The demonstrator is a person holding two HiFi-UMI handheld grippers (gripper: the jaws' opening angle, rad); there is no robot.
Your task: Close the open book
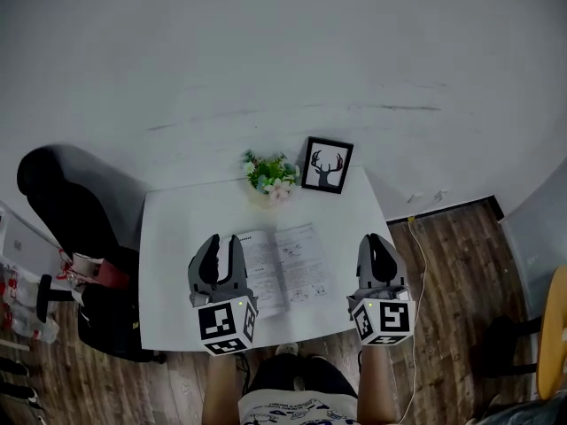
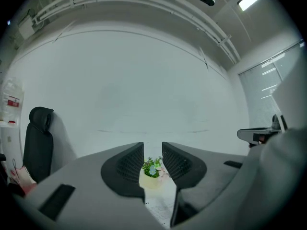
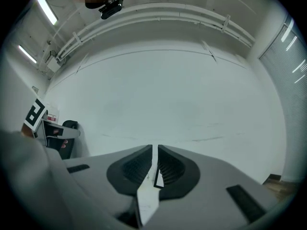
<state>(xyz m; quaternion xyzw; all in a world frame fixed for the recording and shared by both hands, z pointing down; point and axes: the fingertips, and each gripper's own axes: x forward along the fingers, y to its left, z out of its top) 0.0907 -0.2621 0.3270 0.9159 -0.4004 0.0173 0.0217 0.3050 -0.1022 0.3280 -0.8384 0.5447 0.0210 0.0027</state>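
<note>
**While the book lies open: both grippers level at the near table edge**

Where the head view looks steeply down, we note the person's patterned white shirt (image 1: 297,410) at the bottom of the frame. The grey two-jaw left gripper (image 1: 223,253) and the matching right gripper (image 1: 378,248) are just ahead of it, each carrying its marker cube.

- Left gripper: jaws spread, with a clear gap between the ribbed black pads and nothing held. Through the gap its own view shows the pot plant, and a printed page below it.
- Right gripper: jaws nearly together, leaving a narrow slit. Nothing is pinched, and only white tabletop and a dark edge show through.

The open book with white printed pages (image 1: 285,266) lies flat on the near half of the small white rectangular table (image 1: 173,228), between the two grippers. The left gripper overlaps the left page's outer edge, and the right gripper is just beside the right page. We cannot tell whether either touches the book.

Further back, at the table's far edge, a small pale pot of green leaves and pastel flowers (image 1: 270,177) stands beside a black-framed picture of antlers (image 1: 327,165). A black office chair (image 1: 66,202) stands left of the table, on a dark wooden plank floor (image 1: 456,273). A bare white wall (image 1: 283,60) lies beyond.
</note>
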